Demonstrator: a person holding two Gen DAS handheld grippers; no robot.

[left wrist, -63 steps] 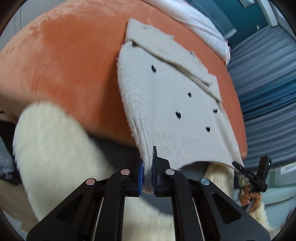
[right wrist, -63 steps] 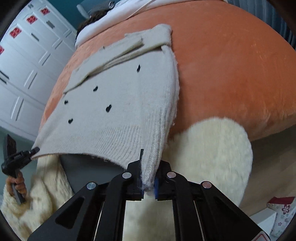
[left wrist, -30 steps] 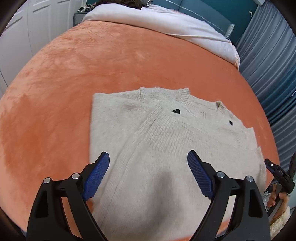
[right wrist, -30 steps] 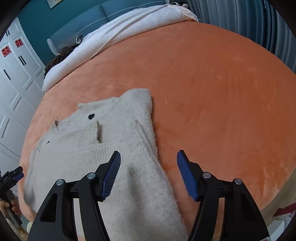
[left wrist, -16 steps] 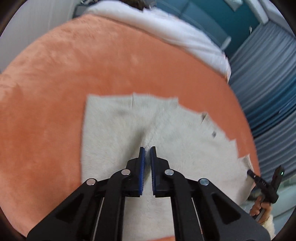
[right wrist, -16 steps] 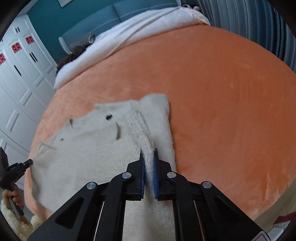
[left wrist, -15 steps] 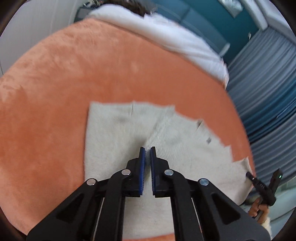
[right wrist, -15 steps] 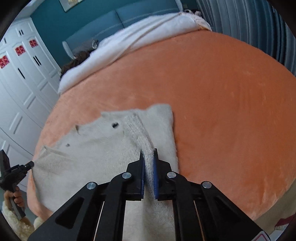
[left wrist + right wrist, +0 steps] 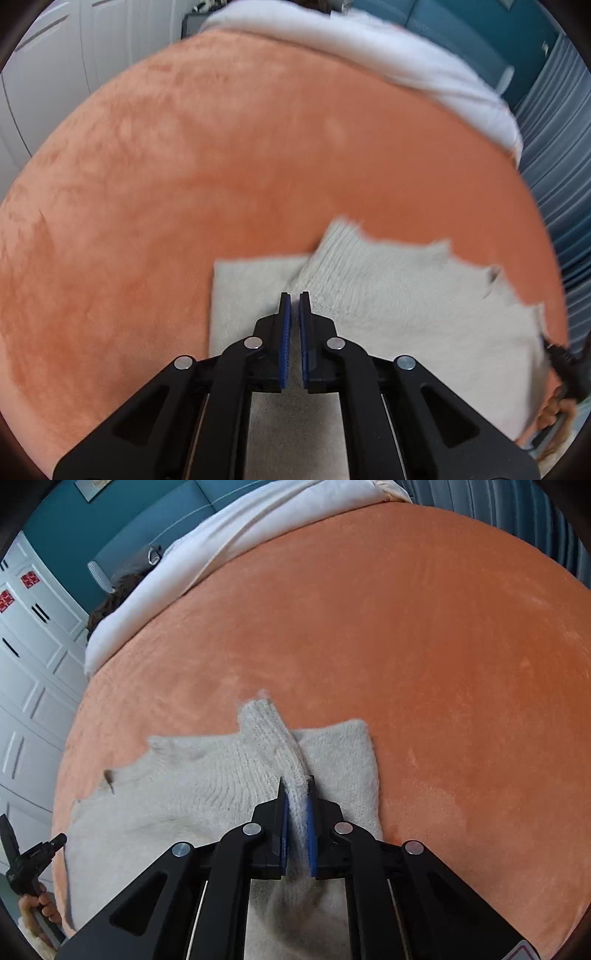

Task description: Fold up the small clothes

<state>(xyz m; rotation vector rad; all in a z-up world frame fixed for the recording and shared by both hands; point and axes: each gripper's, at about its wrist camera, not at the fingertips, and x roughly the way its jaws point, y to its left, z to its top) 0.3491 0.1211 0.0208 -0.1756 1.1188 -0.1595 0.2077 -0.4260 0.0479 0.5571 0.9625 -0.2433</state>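
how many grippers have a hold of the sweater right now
2. The right gripper pinches a ridge of the sweater near its right edge; the left gripper is shut on cloth near the left edge.

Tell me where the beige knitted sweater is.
The beige knitted sweater lies on the orange plush bedspread, low in both wrist views, near its closest edge.

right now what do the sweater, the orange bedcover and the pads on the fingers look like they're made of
Sweater: looks like soft knit, wool or acrylic, matte cream; ribbing and fuzzy edges show.
Orange bedcover: seems plush velvety fleece; brushed patches catch light unevenly.
Finger pads: blue, ridged, probably rubber or soft plastic, set on black matte fingers that look like hard plastic.
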